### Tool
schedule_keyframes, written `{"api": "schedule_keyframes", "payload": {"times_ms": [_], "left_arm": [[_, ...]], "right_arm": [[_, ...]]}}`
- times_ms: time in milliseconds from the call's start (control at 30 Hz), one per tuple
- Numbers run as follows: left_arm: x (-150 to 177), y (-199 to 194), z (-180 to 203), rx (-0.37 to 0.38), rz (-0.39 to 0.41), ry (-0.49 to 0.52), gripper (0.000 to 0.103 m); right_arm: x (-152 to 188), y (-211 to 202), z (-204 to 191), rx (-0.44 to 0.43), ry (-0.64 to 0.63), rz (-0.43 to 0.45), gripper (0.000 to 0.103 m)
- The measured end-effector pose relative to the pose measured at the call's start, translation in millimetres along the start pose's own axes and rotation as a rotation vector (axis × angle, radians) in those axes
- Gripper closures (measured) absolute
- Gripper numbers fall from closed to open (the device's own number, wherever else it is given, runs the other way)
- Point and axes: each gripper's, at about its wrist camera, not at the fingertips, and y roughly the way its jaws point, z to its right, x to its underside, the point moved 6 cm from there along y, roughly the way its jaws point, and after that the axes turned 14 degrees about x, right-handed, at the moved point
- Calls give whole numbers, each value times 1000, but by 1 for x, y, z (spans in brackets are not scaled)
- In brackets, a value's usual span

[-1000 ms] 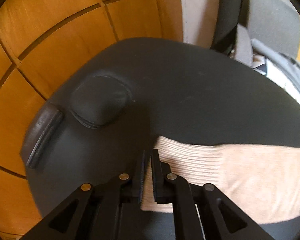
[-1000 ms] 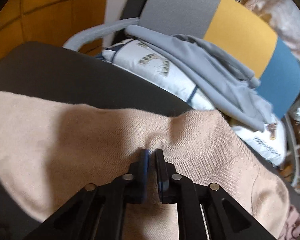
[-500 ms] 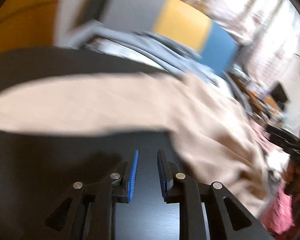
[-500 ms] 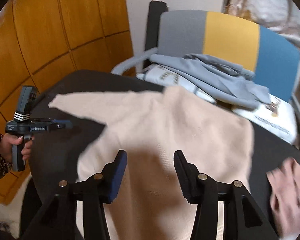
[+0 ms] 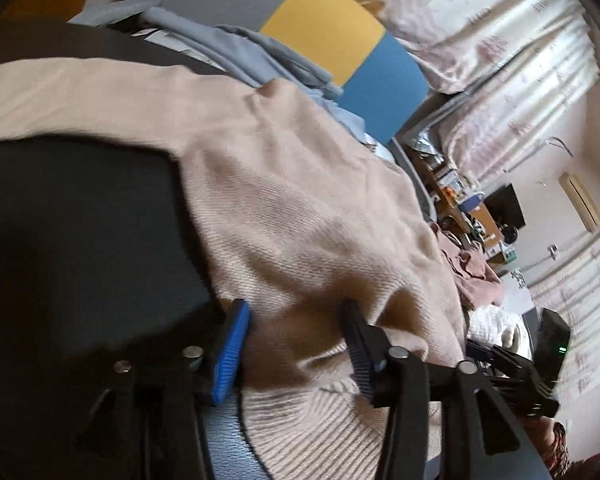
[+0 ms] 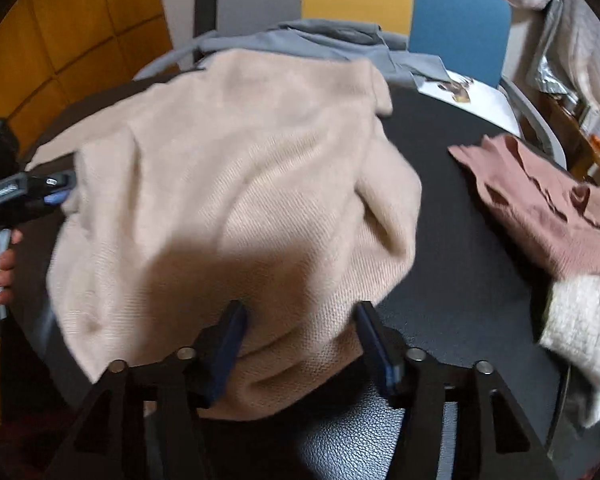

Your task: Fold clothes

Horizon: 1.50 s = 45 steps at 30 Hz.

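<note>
**Both sets of fingers wide over the beige sweater**

Now my left gripper (image 5: pixel 296 344) stands with its fingers well apart, having just been opening; the beige sweater (image 5: pixel 300 216) bulges up between them, yet neither pad presses on it, so I hold nothing there. Its ribbed hem lies nearest, just under the fingers, and the knit runs away to the far left across the black desk (image 5: pixel 80 232).

My right gripper (image 6: pixel 300 340) has also just been opening, and its fingers are spread wide. A rounded fold of the same sweater sits between them, loose and ungripped. From this side the sweater lies heaped in the middle of the desk, its far edge close to a grey garment (image 6: pixel 319 40) draped on a chair (image 6: pixel 459 16) with grey, yellow and blue panels. To the right, well apart from the sweater, lie a pink garment (image 6: pixel 539 208) and a white knit (image 6: pixel 583 332). At the left edge of the sweater the left gripper shows, its tips right at the cloth.
</note>
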Motion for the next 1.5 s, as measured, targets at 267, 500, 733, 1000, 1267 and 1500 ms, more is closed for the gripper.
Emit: {"api": "schedule_keyframes", "payload": {"times_ms": [267,500,733,1000,1267,1500], "left_arm": [[-8,24,-3,-107,-26,15,92],[-45,-35,21,-130,10,99,93],[-72,-99,24,-244,-44,157,93],[-47,-88,-28,-454,-138,199,93],[-27,-91,-80,-208,66,-120,80],[9,-104,-58,-78,94,-107,78]], "right_arm": [[-15,-1,-28,-31,-29,61,83],[-35,-35,8,-122,118,112,84],[-63,-58,29,-168,186,165,84],[-79,-1,-8,-100,111,127,83],[-83,-6,-2,-172,153,196,32],[-27,-20,22,-204,145,116,28]]}}
